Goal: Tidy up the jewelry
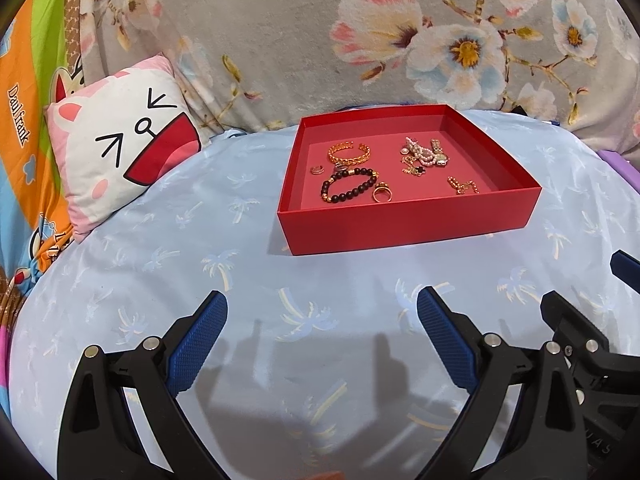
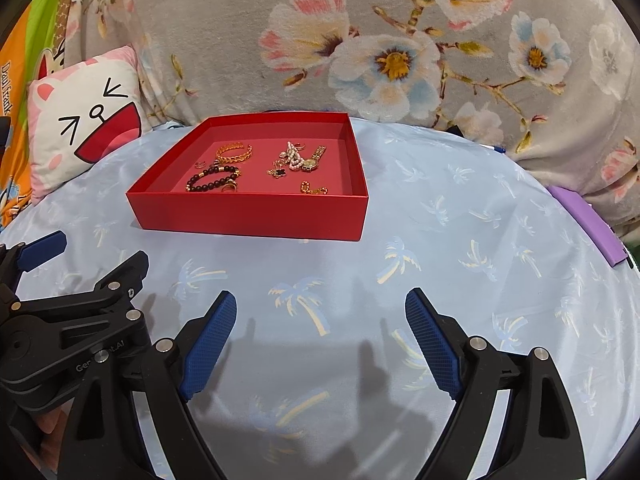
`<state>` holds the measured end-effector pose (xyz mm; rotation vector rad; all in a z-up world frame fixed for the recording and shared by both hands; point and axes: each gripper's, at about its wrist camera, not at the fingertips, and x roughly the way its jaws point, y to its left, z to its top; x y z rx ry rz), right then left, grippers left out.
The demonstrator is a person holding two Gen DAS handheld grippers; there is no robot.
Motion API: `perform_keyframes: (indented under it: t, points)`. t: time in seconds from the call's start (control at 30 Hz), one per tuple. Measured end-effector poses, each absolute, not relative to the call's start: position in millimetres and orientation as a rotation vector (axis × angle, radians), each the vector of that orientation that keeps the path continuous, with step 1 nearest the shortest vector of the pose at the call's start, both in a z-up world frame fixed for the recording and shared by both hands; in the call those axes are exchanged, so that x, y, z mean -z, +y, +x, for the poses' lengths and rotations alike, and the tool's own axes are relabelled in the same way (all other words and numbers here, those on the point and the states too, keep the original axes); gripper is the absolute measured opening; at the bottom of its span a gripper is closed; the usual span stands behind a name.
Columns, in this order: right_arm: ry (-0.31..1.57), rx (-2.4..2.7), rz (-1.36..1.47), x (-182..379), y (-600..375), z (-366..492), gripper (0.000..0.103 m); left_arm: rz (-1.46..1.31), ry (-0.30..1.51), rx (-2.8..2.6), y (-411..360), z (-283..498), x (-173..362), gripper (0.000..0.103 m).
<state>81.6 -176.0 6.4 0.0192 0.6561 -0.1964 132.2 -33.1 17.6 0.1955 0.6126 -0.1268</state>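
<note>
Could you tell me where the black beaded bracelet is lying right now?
In both views the black beaded bracelet lies in the red tray's front-left area, just before the gold cuff.

A: The box (image 1: 408, 220) is red, inside a duller pinkish red. The sheet (image 1: 160, 272)?
B: Pale blue with palm trees. The blanket (image 1: 280, 40) is grey with pink, white and blue flowers.
A: The bracelet (image 1: 349, 185)?
B: Black beads, gold spacers. The pads (image 2: 210, 350) are blue.
</note>
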Motion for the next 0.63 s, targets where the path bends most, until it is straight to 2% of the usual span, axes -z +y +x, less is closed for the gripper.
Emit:
perform_keyframes:
  t: [0.63]
  points:
    - [0.66,0.203,0.021,-5.8,-177.2,82.1,0.086,0.197,0.614,0.125,-34.4,132.0,-17.7,0.092]
